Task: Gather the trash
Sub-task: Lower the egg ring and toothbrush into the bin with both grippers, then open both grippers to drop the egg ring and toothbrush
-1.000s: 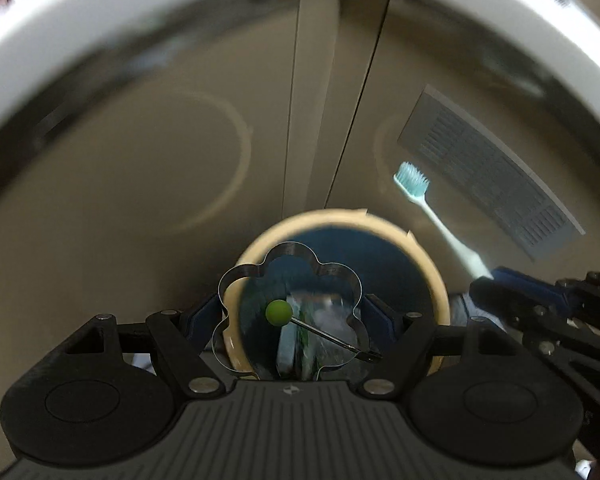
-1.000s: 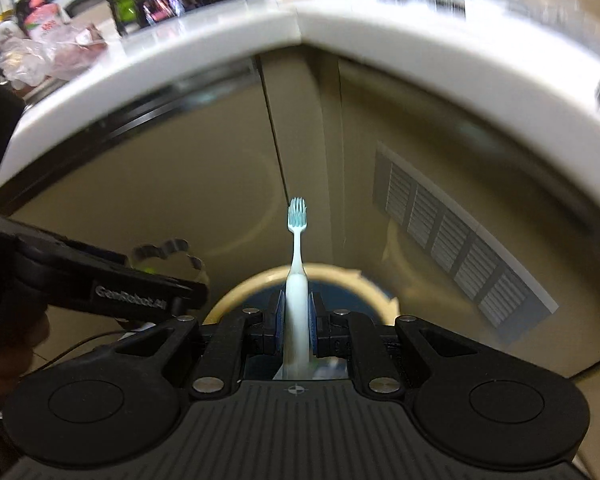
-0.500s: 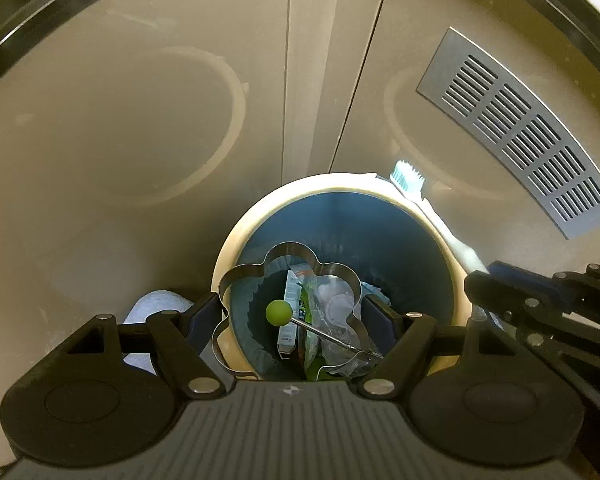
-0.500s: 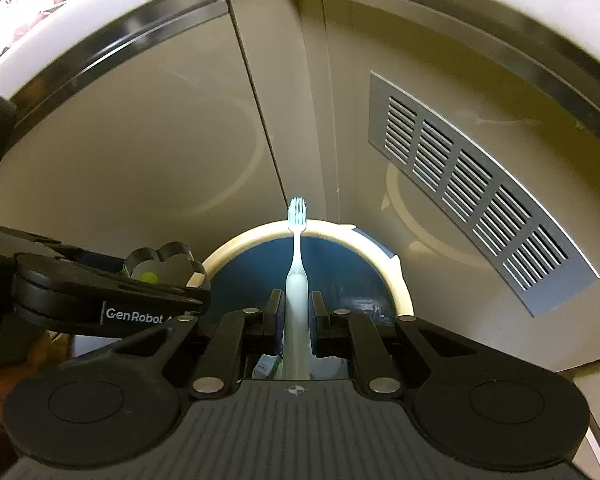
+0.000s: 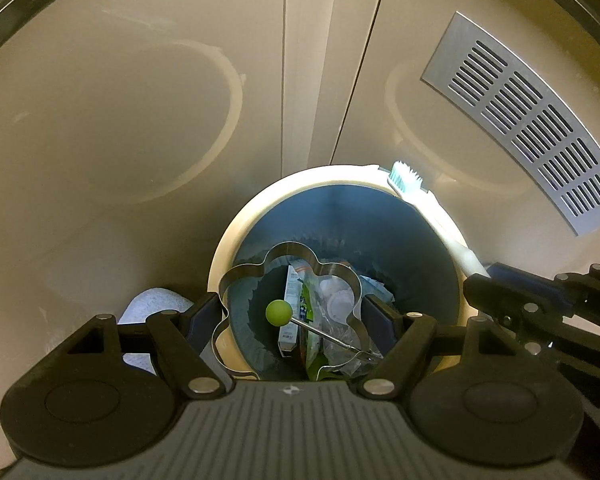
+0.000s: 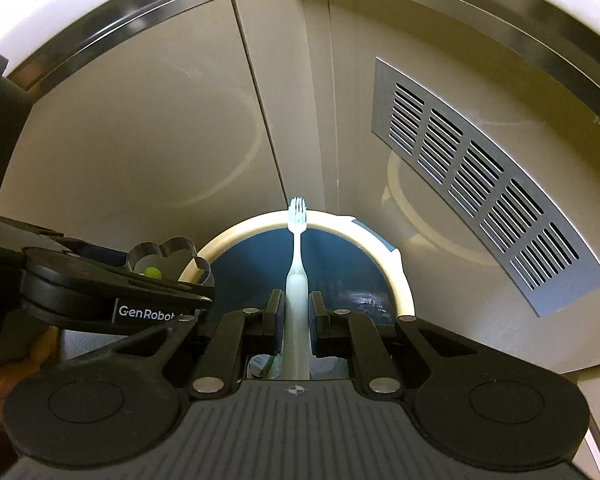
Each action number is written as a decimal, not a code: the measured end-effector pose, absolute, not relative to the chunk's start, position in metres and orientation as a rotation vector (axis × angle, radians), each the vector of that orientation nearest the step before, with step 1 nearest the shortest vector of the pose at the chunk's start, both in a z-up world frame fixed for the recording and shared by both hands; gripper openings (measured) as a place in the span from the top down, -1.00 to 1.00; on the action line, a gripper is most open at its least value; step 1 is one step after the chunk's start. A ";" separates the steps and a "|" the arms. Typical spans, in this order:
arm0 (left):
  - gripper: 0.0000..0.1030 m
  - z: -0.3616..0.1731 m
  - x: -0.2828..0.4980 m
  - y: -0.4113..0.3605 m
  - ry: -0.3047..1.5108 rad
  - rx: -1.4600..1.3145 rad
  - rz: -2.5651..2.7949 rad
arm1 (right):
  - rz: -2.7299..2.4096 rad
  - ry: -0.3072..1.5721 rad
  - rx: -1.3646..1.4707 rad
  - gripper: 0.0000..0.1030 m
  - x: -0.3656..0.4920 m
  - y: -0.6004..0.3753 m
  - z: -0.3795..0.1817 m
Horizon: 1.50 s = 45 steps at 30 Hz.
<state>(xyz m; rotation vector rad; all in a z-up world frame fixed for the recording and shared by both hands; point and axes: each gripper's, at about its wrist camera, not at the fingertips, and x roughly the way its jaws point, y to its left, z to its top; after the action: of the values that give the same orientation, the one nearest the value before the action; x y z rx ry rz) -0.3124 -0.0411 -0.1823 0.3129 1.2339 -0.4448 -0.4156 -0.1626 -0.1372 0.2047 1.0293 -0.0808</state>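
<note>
We record beige cabinet doors (image 5: 140, 140) filling both views, with a grey vent grille (image 6: 480, 188) at two o'clock. Below them, at six o'clock, stands a round trash bin (image 5: 236, 232) with a cream rim and blue liner; cartons and wrappers (image 5: 296, 316) lie inside. The left tool (image 5: 292, 312) is spread wide and pinches a flower-shaped metal mould (image 5: 236, 280) with a green-knobbed handle (image 5: 279, 312), held over the bin's mouth. The right tool (image 6: 296, 316), at three o'clock in the left view, is pressed together on a white toothbrush (image 6: 297, 276), whose bristled head (image 6: 298, 212) points to twelve o'clock over the bin's far rim.
</note>
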 end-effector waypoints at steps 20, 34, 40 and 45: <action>-0.57 -0.191 -0.308 -0.048 1.255 0.333 -0.432 | -0.087 1.057 0.199 0.74 -0.411 -0.163 -0.147; -0.99 -0.199 -0.305 -0.053 1.260 0.360 -0.410 | -0.135 1.107 0.219 0.67 -0.404 -0.167 -0.158; -0.99 -0.204 -0.300 -0.046 1.308 0.356 -0.406 | -0.164 1.101 0.244 -0.16 -0.407 -0.174 -0.155; -0.99 -0.193 -0.307 -0.040 1.281 0.371 -0.410 | -0.140 1.070 0.213 -0.29 -0.414 -0.168 -0.142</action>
<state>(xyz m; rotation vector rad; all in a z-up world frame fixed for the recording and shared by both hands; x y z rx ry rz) -0.3070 -0.0400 -0.1928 0.3708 1.2815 -0.4102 -0.4140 -0.1683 -0.1422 0.2134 1.0701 -0.1398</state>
